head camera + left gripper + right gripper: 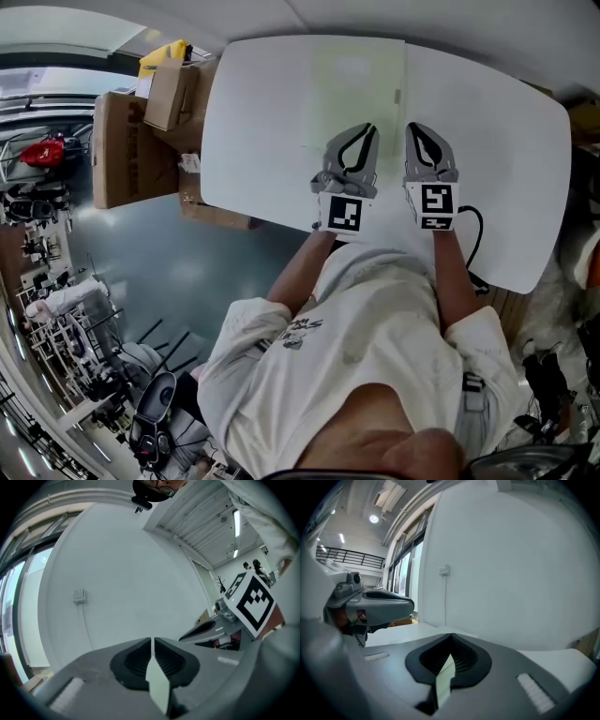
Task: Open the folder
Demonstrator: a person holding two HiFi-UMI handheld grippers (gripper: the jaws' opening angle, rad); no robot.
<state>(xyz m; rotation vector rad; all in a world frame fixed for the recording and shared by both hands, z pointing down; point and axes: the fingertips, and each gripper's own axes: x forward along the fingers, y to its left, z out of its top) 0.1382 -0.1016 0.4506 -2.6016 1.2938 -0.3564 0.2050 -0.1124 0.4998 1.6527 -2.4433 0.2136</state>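
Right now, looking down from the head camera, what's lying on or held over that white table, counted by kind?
Pale green see-through plastic folder: 1
Grey hand-held grippers with square-marker cubes: 2, the left gripper and the right gripper
Thin black cable: 1
Total: 4

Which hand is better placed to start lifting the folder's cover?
Probably right. The right tongs, shut, point along the folder's right edge, near its small tab, which is likely the opening side. The left tongs, also shut, sit over its near edge, away from the tab.
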